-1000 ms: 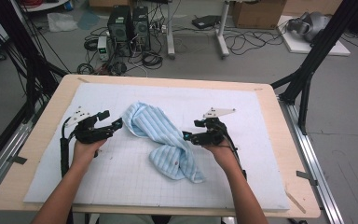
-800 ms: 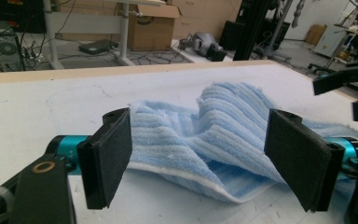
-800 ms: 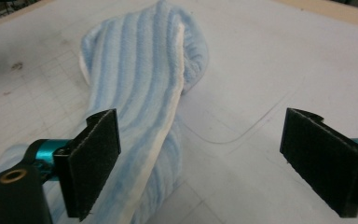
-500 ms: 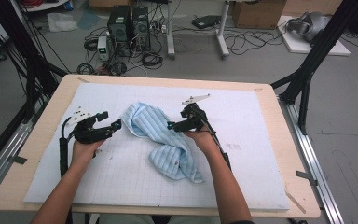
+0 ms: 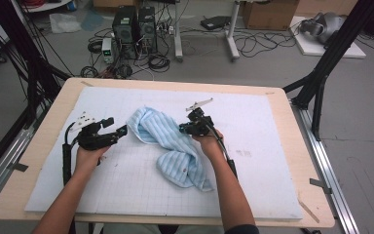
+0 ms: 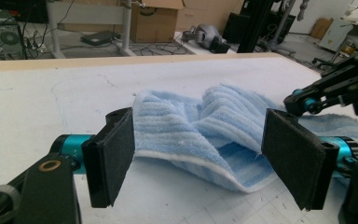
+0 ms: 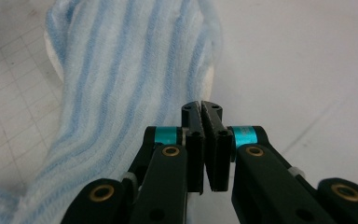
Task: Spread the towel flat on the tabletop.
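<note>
Crumpled blue striped towel (image 5: 168, 146) at mid-table, on the white gridded mat (image 5: 268, 146). Lies on a diagonal in the high view: bunched, wider end far and to the left, narrower tail running back toward the person's right forearm. Left tool (image 5: 116, 126) just beside that far-left end, aimed straight at it, jaws spread wide and gripping nothing; in the left gripper view, folded edge of the towel framed between the two pads but ahead of them, not touching. Right tool (image 5: 182, 127) at the towel's opposite long edge, near the upper middle, pointing across the stripes; jaws just snapped together, pads pressed flat in the right gripper view, no cloth seen between them, tips right at the towel's hem. Hard to tell whether a thread of the hem got caught. Judged next: a short push forward by the left tool to take the near fold, since nearer to the bunched end and already lined up with it; then a pull outward along the long axis to spread the cloth. Plenty of bare mat left of the towel and toward the near edge of the table (image 5: 316, 217) for that pull; less toward the far rim. Worth watching: both tools close across the same fold, so some risk of crowding.
</note>
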